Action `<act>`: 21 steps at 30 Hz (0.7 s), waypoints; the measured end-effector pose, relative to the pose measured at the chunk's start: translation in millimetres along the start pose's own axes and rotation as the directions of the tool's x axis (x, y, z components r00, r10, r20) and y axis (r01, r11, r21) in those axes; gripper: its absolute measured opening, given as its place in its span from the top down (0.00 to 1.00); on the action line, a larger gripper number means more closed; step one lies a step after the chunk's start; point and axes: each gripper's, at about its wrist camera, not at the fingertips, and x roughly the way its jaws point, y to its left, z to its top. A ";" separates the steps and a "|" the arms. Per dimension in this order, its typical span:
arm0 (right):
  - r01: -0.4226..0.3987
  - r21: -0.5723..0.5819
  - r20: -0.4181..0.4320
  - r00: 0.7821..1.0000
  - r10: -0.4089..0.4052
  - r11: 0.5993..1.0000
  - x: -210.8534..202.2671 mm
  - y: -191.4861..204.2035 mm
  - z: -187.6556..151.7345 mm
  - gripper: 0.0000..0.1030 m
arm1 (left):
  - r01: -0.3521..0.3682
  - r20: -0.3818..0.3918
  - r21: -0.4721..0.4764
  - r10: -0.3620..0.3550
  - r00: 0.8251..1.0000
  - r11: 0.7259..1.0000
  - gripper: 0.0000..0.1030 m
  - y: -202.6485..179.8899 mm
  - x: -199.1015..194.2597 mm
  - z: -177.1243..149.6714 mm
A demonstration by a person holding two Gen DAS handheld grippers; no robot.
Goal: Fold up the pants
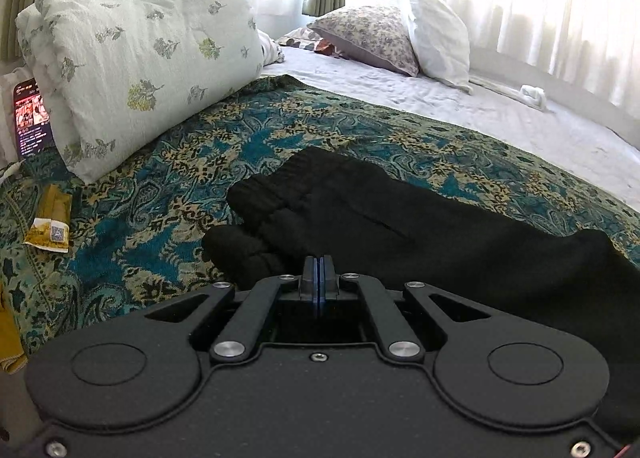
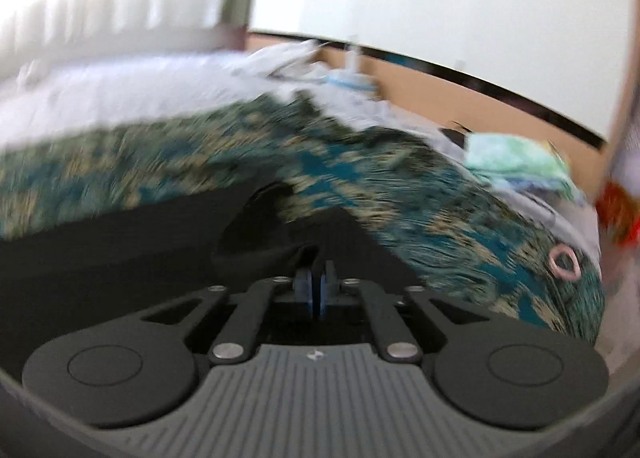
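Observation:
Black pants [image 1: 360, 214] lie on a teal and gold patterned blanket [image 1: 168, 186], waistband toward the far left. My left gripper [image 1: 317, 270] is shut just above the near edge of the pants; nothing shows between its pads. In the blurred right wrist view, my right gripper [image 2: 316, 278] is shut on a fold of the black pants [image 2: 120, 242] and lifts the cloth off the blanket [image 2: 400, 194].
A folded floral quilt [image 1: 136, 58] lies at the left, a lit phone [image 1: 32, 118] beside it. Pillows [image 1: 400, 38] rest at the head of the bed. A yellow packet [image 1: 50, 224] lies left. Folded cloths [image 2: 516, 162] and a pink hair tie [image 2: 564, 260] are at the right.

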 end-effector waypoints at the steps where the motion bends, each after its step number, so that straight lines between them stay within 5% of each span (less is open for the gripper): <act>1: -0.006 0.030 0.002 1.000 0.006 1.000 -5.1 -10.0 -3.0 0.93 | 0.002 0.004 0.007 -0.002 1.000 1.000 0.98 0.1 -1.5 0.2; 6: -0.004 0.125 0.003 1.000 0.003 0.992 -29.0 -48.2 -22.7 0.93 | 0.008 0.014 0.030 -0.009 1.000 1.000 0.98 0.8 -7.5 0.2; 11: -0.059 0.269 -0.070 0.994 0.081 0.961 -24.8 -84.2 -43.2 0.90 | -0.032 -0.006 0.053 0.032 0.999 0.998 0.99 6.0 -0.8 -7.4; 16: -0.113 0.384 -0.046 0.989 0.141 0.916 -23.4 -105.5 -53.7 0.85 | -0.049 -0.039 0.058 0.052 0.998 0.997 0.99 13.2 6.7 -17.7; 19: -0.116 0.426 -0.031 0.989 0.143 0.897 -24.2 -117.1 -55.4 0.69 | -0.052 -0.041 0.063 0.055 0.998 0.997 0.99 16.0 8.0 -22.1; 21: -0.102 0.451 -0.014 0.993 0.121 0.887 -24.6 -126.7 -57.2 0.67 | -0.050 -0.047 0.065 0.054 0.997 0.997 0.99 16.4 9.3 -23.6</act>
